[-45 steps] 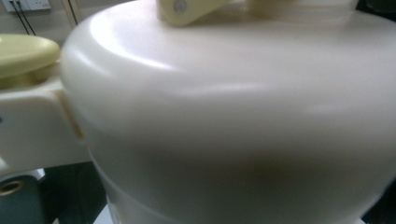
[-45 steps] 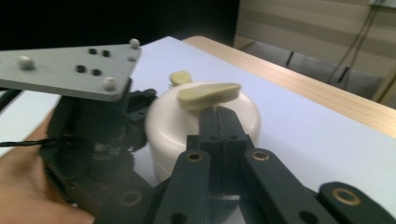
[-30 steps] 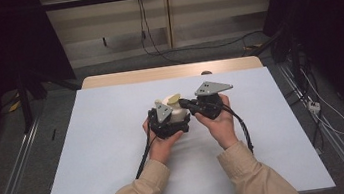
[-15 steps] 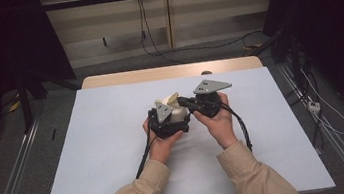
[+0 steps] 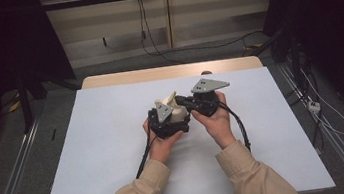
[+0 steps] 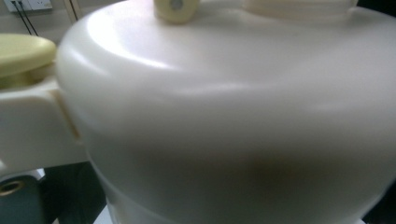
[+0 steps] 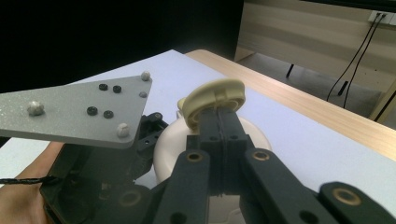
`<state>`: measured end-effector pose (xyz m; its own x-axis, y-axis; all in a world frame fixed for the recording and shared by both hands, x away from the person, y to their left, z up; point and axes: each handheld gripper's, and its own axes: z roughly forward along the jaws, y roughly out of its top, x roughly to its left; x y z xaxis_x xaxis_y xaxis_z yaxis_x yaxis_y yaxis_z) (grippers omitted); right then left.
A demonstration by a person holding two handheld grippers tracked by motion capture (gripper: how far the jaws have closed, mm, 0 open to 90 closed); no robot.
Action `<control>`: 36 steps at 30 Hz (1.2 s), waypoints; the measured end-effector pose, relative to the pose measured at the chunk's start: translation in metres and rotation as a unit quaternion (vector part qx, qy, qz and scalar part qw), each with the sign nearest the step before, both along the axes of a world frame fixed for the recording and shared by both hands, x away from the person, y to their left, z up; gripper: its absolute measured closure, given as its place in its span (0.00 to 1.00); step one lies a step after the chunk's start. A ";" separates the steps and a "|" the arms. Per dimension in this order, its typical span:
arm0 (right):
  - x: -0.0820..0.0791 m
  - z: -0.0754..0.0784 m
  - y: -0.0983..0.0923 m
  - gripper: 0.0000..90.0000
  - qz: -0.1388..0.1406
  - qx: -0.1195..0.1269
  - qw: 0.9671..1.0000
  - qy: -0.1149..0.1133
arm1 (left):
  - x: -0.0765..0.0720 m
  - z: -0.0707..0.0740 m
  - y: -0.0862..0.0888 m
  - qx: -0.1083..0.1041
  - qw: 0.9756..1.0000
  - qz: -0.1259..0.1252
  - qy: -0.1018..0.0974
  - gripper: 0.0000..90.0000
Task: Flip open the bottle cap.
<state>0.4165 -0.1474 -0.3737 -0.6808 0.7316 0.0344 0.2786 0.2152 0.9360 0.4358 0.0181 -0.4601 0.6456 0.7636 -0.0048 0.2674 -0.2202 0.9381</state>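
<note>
**Two-gripper hold on a cream container above the counter**

Left hand-held gripper [image 5: 169, 120] seemingly clamps the white container [image 6: 224, 116], steadying it. Right hand-held gripper [image 7: 219, 116], jaws together, pinches the cream lid [image 7: 214, 99] just ahead, apparently to lift it open.

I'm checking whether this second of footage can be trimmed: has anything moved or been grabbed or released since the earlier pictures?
Nothing visibly changed. Both hands hold the claws in the same spot above the white table, the left claw against the cream container, the right claw shut with its tips at the pale yellow flip cap.
</note>
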 end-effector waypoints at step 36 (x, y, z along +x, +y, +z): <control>0.010 0.001 0.008 1.00 0.012 0.009 1.000 -0.007 | 0.000 0.000 -0.001 0.005 1.000 0.001 -0.001 0.06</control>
<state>0.4268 -0.1397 -0.3729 -0.6985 0.7145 0.0382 0.2601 0.2038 0.9438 0.4355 0.0176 -0.4600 0.6441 0.7649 0.0042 0.2659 -0.2290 0.9364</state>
